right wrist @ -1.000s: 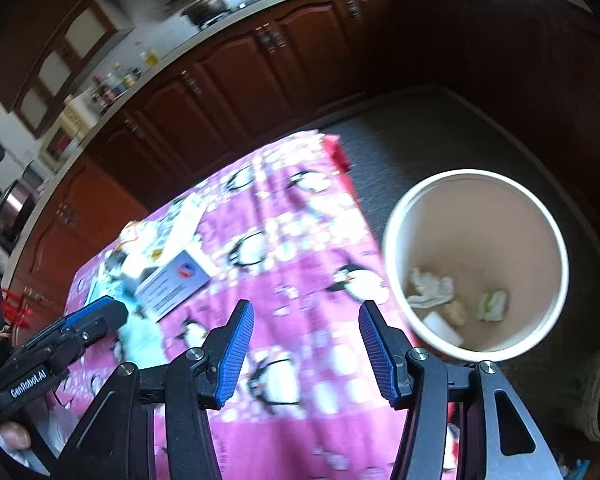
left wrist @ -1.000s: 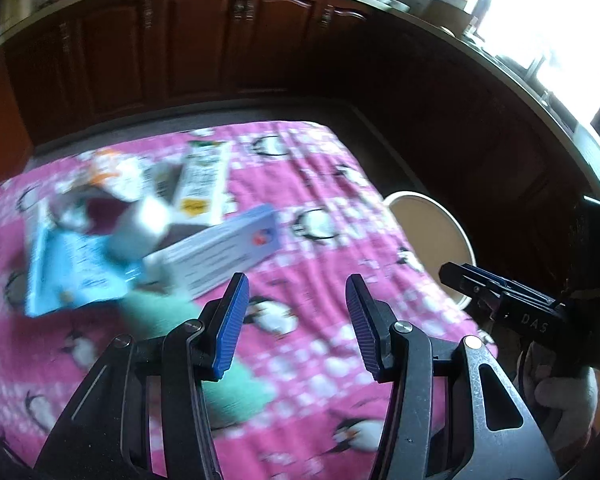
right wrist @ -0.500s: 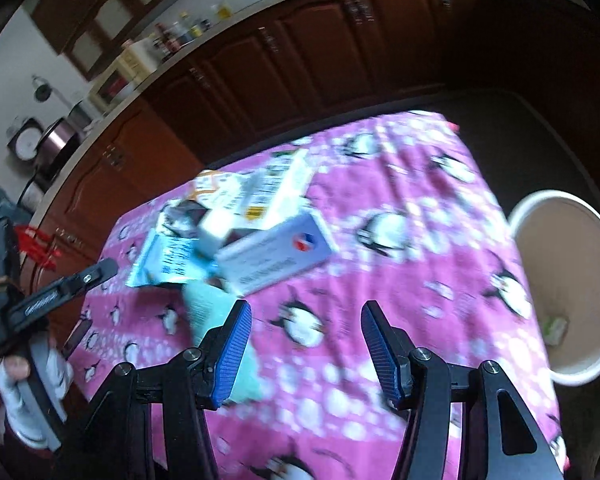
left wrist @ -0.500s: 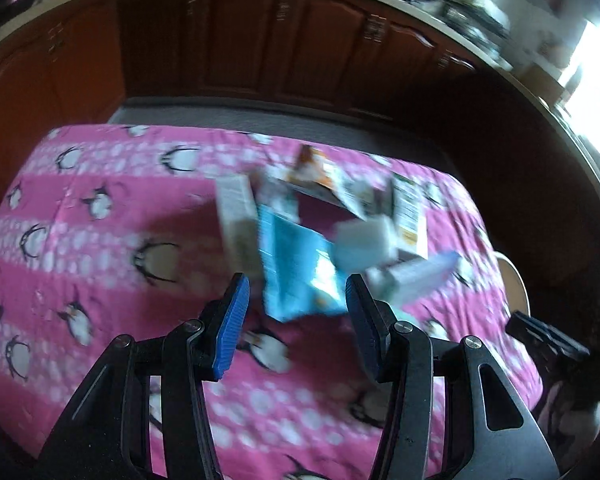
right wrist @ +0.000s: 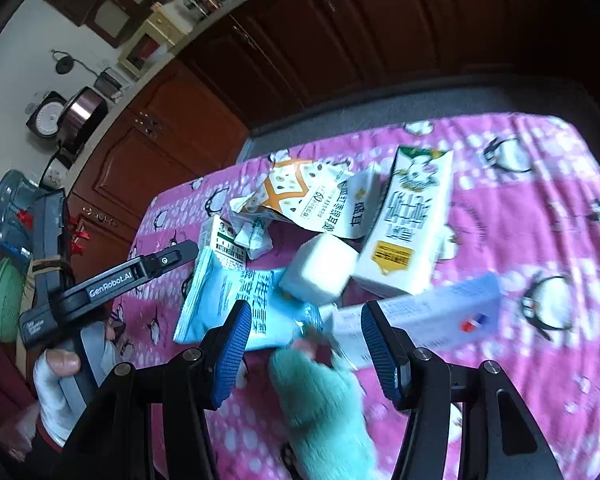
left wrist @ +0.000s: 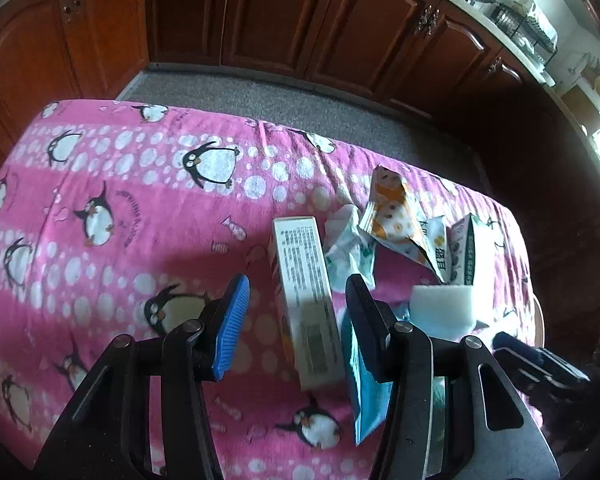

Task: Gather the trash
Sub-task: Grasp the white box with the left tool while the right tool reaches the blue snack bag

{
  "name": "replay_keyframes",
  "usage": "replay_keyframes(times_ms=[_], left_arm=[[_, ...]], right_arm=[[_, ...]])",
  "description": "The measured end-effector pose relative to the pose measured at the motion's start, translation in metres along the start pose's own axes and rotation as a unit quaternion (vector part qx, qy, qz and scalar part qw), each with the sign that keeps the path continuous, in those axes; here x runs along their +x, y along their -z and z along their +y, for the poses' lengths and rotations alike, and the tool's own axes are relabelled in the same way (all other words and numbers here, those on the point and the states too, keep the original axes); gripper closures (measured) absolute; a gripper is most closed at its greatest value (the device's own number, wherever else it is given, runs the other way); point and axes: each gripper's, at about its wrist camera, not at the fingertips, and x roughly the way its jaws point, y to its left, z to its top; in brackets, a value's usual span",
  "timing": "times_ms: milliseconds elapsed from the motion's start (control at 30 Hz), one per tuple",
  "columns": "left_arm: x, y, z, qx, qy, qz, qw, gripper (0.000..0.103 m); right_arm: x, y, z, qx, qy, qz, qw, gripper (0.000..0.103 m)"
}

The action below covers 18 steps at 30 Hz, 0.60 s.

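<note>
A pile of trash lies on the pink penguin cloth (left wrist: 112, 184). My left gripper (left wrist: 296, 316) is open, its jaws on either side of a long white carton (left wrist: 306, 300). Beside it lie a blue pouch (left wrist: 366, 392), a white sponge block (left wrist: 444, 306), crumpled paper (left wrist: 346, 240) and an orange snack bag (left wrist: 392, 216). My right gripper (right wrist: 304, 344) is open and empty above a teal fuzzy cloth (right wrist: 324, 404). Ahead of it are the blue pouch (right wrist: 236, 304), the sponge block (right wrist: 320, 268), a milk carton (right wrist: 412, 220), a blue-white box (right wrist: 428, 320) and the orange bag (right wrist: 300, 192).
Dark wooden cabinets (left wrist: 280, 20) and grey floor (left wrist: 280, 96) lie beyond the table's far edge. The left gripper's handle and the hand holding it (right wrist: 60, 364) show at the left of the right wrist view. The rim of a bin (left wrist: 538, 320) peeks past the table's right edge.
Both grippers swung left, away from the bin, toward the trash pile. The left gripper moved in until its jaws straddle the white carton. The right came down over the teal cloth.
</note>
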Motion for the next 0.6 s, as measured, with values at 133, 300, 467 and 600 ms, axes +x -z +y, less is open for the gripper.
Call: replay_keyframes(times_ms=[133,300,467,600], left_arm=[[0.017,-0.006,-0.002,0.004,-0.008,0.013,0.9999,0.054],[0.034,-0.008,0.000,0.005,-0.018,0.025,0.9995,0.054],[0.037,-0.005,0.005,0.008,-0.011,0.033,0.9994,0.074],[0.024,0.001,0.013,0.001,-0.008,0.016,0.9998,0.078]], right_arm=[[0.023,-0.009,-0.006,0.031,-0.012,0.017,0.999,0.048],[0.037,-0.015,-0.014,0.060,-0.028,0.026,0.997,0.049],[0.035,-0.013,-0.013,0.051,-0.029,0.003,0.998,0.081],[0.018,-0.007,-0.013,0.039,-0.039,-0.014,0.998,0.091]])
